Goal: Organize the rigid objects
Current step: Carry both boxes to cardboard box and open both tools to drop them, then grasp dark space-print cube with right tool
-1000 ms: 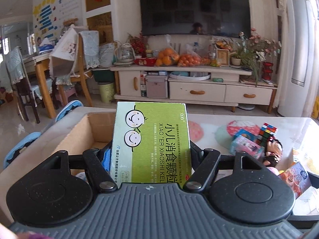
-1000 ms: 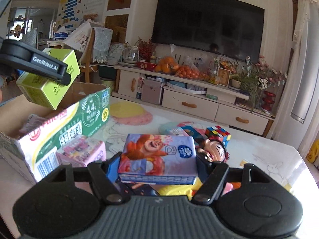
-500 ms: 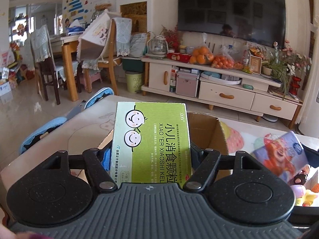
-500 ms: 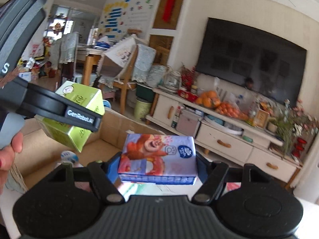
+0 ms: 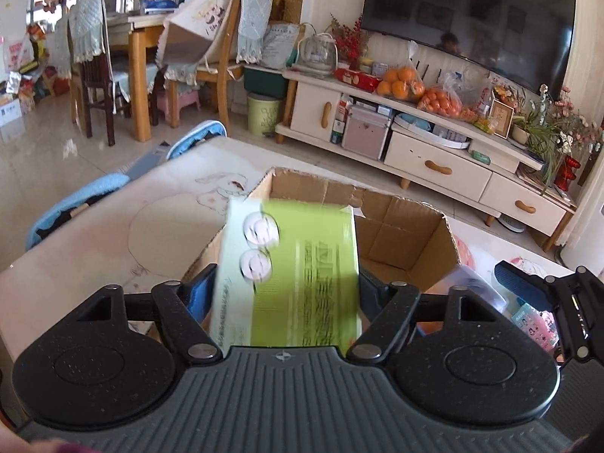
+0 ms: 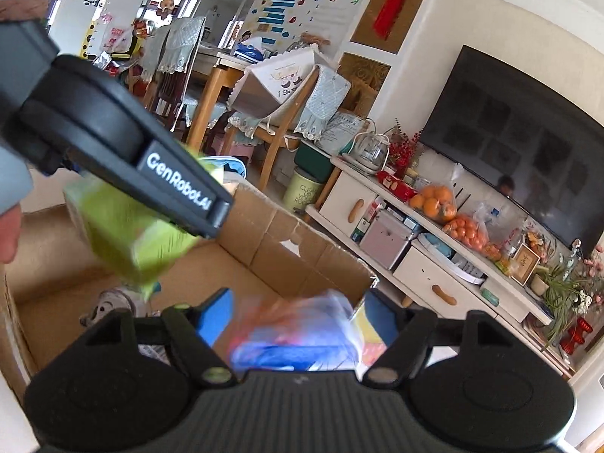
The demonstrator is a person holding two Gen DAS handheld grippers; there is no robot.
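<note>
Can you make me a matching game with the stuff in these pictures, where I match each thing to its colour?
Things:
1. medicine box between the fingers of the left claw
2. cardboard box
3. television
4. oranges

Colours:
A. black
B. orange
C. green
D. brown

Pairs: 1-C, 2-D, 3-A, 4-B
</note>
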